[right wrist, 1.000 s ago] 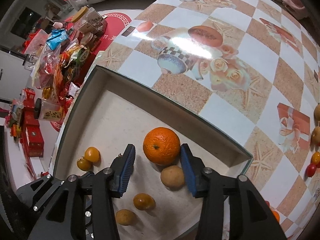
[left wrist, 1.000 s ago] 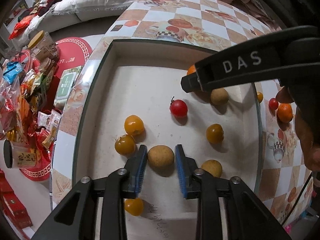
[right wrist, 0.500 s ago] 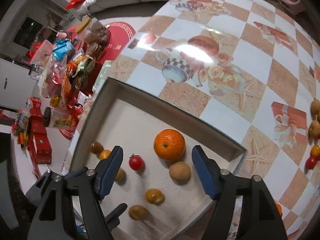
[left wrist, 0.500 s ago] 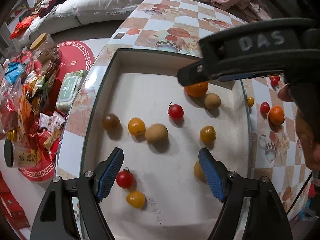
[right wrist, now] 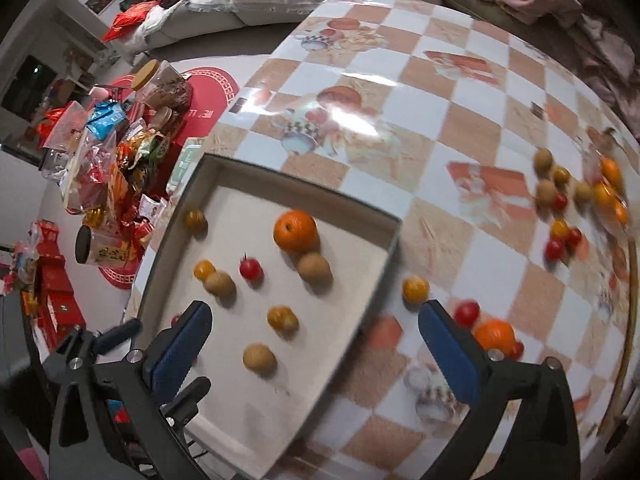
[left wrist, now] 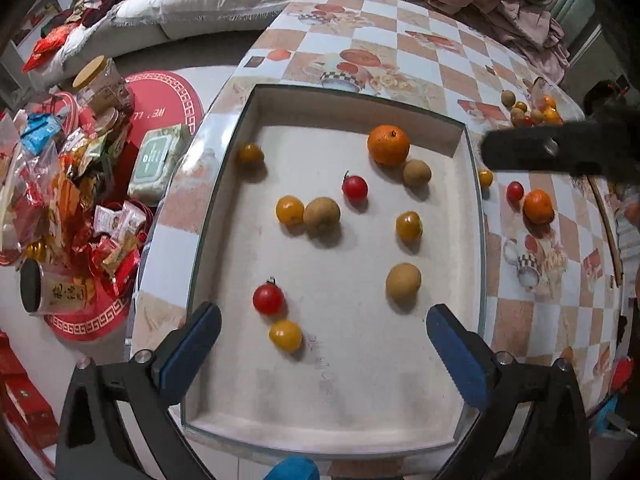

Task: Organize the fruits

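Partway done, judging by the left wrist view: shallow white tray [left wrist: 468,208] already loaded with a big orange [left wrist: 388,145] at the far end, a brown longan-looking fruit [left wrist: 417,172] touching it, a red cherry tomato [left wrist: 355,187] near the middle, a yellow tomato [left wrist: 290,210] pressed against another brown fruit [left wrist: 322,211], one more yellow tomato [left wrist: 409,225], a third brown fruit [left wrist: 403,278], a second red tomato [left wrist: 268,298] just above a yellow one [left wrist: 285,335], plus a darker yellowish one [left wrist: 250,153] off by the far left wall. Left gripper [left wrist: 322,338] spread wide and holding nothing, hovering over the near end of the tray. Outside the right rim, on the checkered tablecloth [left wrist: 416,52]: a small yellow tomato [left wrist: 485,177], a red tomato [left wrist: 515,191], a small orange [left wrist: 538,207], and a little heap [left wrist: 528,110] further back. Over to the right wrist view, a bit motion-blurred: right gripper [right wrist: 316,334] also spread wide, nothing pinched, straddling the tray's right wall [right wrist: 380,276] with one finger over the tray and the other over the table. Yellow tomato [right wrist: 415,289] sitting just outside that wall, red tomato [right wrist: 467,312] and small orange [right wrist: 494,335] right by the far finger, and a bigger scatter [right wrist: 576,204] of brown, red and orange fruit well apart near the table edge. So roughly ten pieces in, at least as many still out; nearest strays look like the obvious next grabs. No real sorting by type inside the tray yet, if that counts.
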